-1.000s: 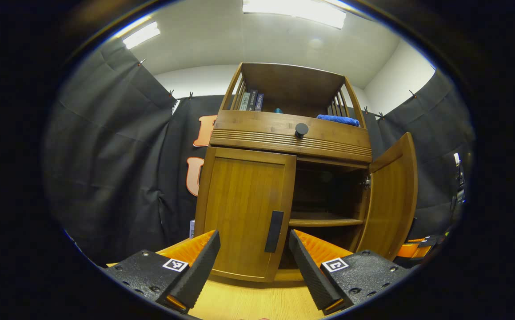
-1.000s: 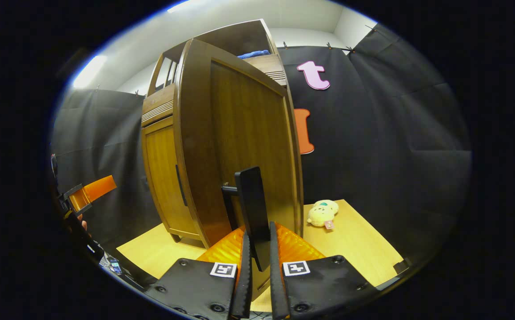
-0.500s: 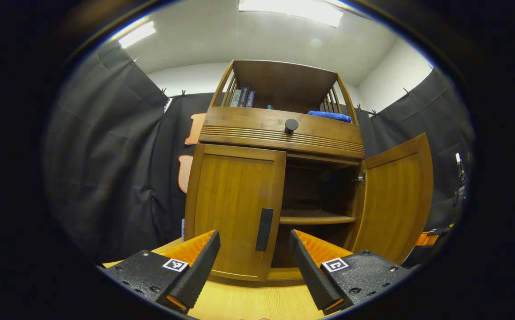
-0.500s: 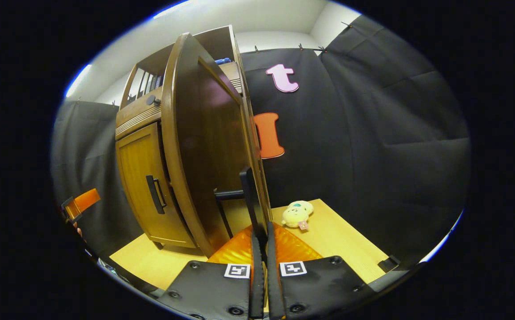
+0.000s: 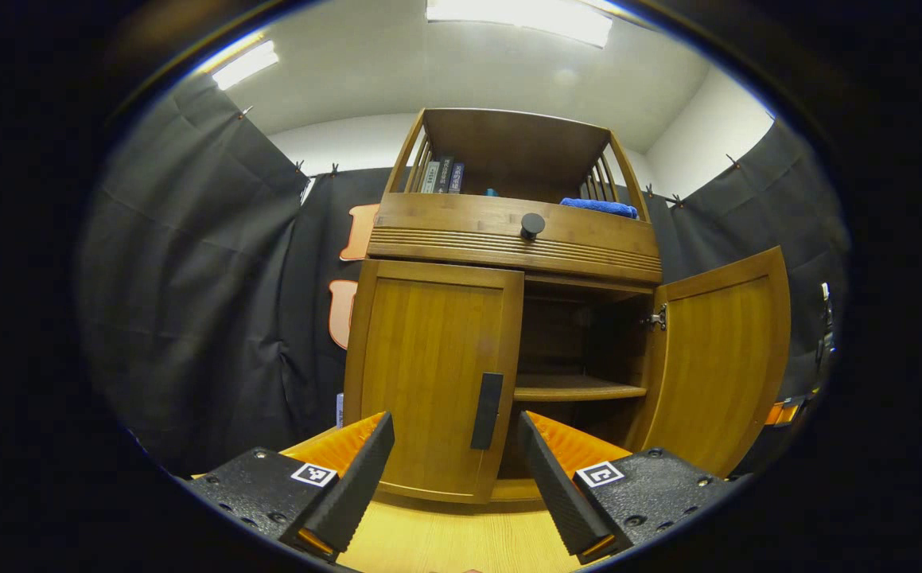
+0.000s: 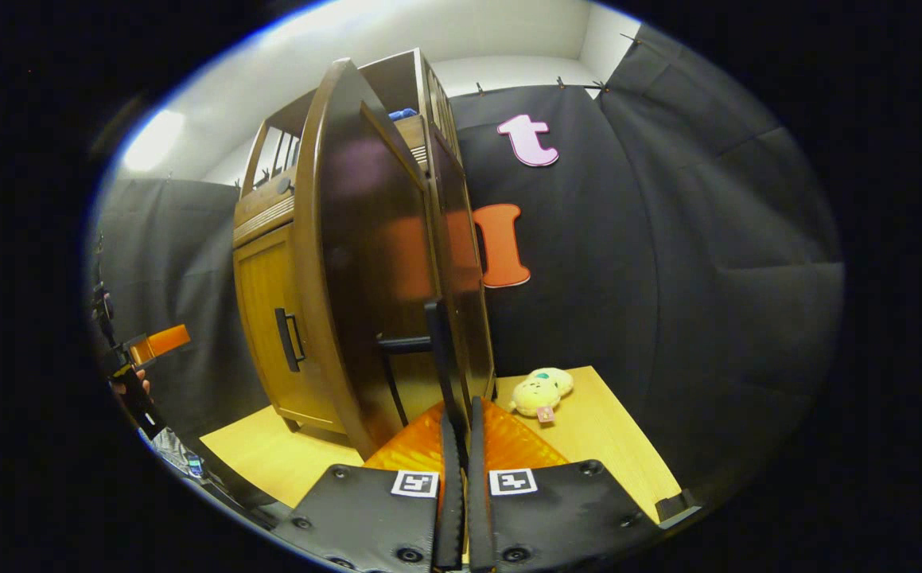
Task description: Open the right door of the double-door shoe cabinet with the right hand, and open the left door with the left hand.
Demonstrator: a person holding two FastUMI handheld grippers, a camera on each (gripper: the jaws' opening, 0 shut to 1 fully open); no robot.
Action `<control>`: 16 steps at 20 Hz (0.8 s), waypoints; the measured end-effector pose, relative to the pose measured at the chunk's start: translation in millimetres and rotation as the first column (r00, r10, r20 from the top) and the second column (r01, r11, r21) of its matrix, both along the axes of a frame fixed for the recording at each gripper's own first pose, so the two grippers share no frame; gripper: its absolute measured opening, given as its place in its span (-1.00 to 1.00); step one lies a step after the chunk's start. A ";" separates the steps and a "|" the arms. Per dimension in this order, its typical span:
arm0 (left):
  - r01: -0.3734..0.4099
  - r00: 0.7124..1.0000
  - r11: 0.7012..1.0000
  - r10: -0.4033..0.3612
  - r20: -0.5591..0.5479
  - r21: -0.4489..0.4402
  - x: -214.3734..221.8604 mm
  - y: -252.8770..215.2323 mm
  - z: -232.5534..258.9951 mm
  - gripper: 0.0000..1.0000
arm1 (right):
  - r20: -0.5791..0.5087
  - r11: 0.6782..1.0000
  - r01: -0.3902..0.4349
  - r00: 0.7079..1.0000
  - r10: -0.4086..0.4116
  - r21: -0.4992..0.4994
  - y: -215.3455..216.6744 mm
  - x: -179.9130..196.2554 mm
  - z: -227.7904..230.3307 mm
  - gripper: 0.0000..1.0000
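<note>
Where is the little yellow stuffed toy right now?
In the right gripper view, the yellow stuffed toy lies on the wooden floor just right of the open right door, by the black cloth wall.

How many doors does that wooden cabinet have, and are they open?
2. The right door is swung wide open, its handle pinched by the right tongs; the left door is shut.

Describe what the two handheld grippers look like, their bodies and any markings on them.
Each gripper has two chunky black textured blocks fastened with screws, each block carrying a small square black-and-white marker. The left gripper and right gripper both have ribbed orange parts behind the fingers, whose inner faces are finely ridged. Far off in the right gripper view, the left gripper shows an orange piece on a dark frame.
</note>
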State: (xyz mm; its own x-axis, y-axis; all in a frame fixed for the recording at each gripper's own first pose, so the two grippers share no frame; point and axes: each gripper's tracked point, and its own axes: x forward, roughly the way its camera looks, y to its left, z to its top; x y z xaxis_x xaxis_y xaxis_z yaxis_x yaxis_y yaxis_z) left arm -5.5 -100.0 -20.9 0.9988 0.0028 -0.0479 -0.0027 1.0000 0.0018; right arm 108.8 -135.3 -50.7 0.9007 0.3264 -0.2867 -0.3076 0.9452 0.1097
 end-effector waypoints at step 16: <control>0.040 0.999 0.999 -0.040 -0.016 0.019 0.6 -8.6 -3.3 0.89 | 0.068 0.990 0.114 0.992 -0.109 -0.080 -5.9 -25.1 8.3 -0.81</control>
State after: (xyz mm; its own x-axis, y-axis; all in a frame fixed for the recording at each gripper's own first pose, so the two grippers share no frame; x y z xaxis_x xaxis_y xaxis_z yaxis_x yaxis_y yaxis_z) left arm -4.9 -108.6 -24.2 0.9973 -0.0358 -0.0637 0.0372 0.9991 0.0207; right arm 83.7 -141.2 -42.4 0.9473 0.2001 -0.2502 -0.2033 0.9790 0.0131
